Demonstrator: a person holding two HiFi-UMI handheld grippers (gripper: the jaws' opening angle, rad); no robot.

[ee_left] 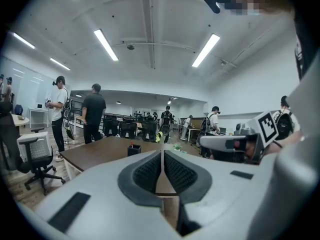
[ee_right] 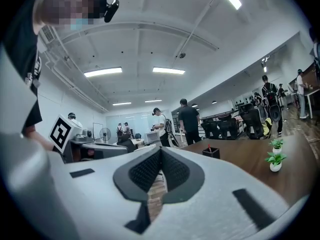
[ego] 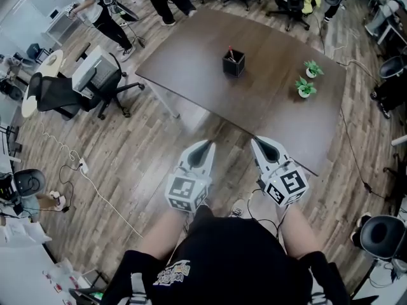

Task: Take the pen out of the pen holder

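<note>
Pen (ego: pixel 231 51) mostly sunk in black square pen holder (ego: pixel 234 65), only its red tip showing, toward far edge of desk (ego: pixel 267 116). Two small potted plants (ego: pixel 306 88) stand nr right edge. Left gripper (ego: pixel 208 145) & right gripper (ego: pixel 257 142), jaws closed, empty, hover off desk's near edge, well apart from holder.

Head view steeply down, gripper views low, facing forward, all sharing distant table (ego: pixel 267 88) and pen holder (ego: pixel 233 63)
</note>
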